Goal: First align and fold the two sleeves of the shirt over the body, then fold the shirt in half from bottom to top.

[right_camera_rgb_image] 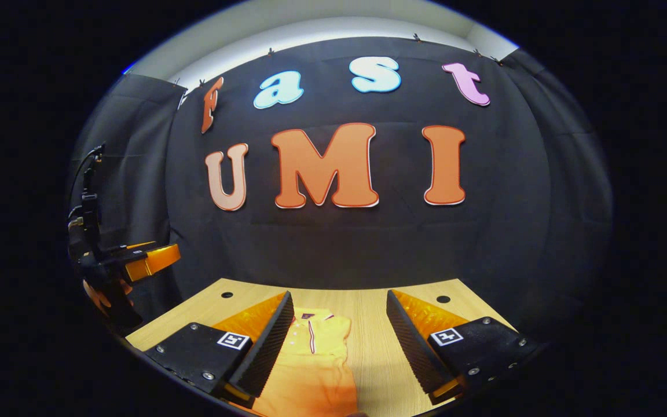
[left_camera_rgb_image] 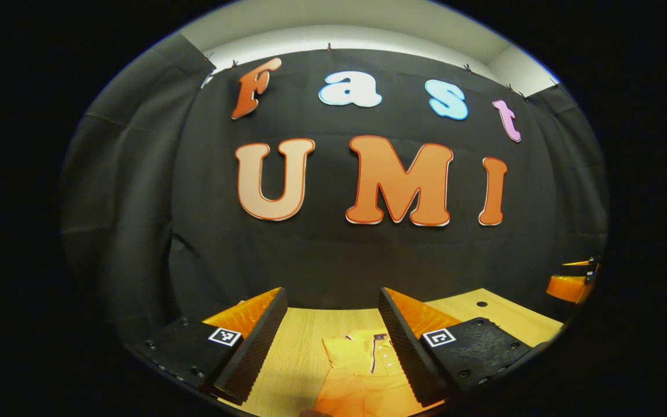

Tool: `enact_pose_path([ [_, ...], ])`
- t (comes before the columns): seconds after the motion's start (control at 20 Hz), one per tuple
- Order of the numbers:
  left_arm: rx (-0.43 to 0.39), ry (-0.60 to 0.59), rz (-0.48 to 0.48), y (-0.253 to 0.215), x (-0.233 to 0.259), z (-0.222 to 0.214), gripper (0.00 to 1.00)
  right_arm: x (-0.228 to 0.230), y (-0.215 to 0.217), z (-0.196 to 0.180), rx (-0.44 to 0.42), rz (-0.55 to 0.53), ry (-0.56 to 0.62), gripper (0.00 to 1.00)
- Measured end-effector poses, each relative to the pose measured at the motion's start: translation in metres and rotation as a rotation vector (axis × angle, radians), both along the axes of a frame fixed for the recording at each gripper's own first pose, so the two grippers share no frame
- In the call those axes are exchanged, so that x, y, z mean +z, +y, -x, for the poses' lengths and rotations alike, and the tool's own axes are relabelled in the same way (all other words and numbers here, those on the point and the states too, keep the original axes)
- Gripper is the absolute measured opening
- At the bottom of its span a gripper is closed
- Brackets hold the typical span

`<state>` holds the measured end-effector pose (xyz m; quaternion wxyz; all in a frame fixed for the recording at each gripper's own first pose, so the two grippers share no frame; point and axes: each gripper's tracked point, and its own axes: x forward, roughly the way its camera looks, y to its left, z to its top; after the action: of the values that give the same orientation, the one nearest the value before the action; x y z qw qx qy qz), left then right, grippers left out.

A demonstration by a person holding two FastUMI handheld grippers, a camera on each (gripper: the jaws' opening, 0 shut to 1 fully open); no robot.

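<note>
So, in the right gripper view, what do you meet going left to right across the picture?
Other gripper at the far left → this gripper's left finger → yellow polo shirt → bare table → right finger.

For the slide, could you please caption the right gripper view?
Right gripper open above the yellow polo shirt on the wooden table.

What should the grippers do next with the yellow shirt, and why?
Probably lower both toward the shirt, each to a sleeve. The left hand-held gripper and the right hand-held gripper are open, hold nothing and hover above the wooden table. The shirt lies on it, collar toward the far wall. Whether its sleeves are folded already, I cannot tell.
</note>
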<state>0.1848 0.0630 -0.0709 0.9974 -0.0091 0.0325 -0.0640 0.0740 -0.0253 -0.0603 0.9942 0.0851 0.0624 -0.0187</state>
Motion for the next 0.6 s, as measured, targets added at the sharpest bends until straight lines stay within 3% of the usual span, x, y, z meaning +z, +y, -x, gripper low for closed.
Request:
enact_pose_path([
  [0.25,0.122,-0.152,-0.013,0.004,0.041,0.057,0.97,0.013,0.004,0.007,0.049,0.008,-0.067,0.98],
  [0.6,0.147,-0.031,-0.090,-0.003,-0.004,0.111,0.95,-0.031,0.008,0.033,0.145,0.014,0.021,0.98],
])
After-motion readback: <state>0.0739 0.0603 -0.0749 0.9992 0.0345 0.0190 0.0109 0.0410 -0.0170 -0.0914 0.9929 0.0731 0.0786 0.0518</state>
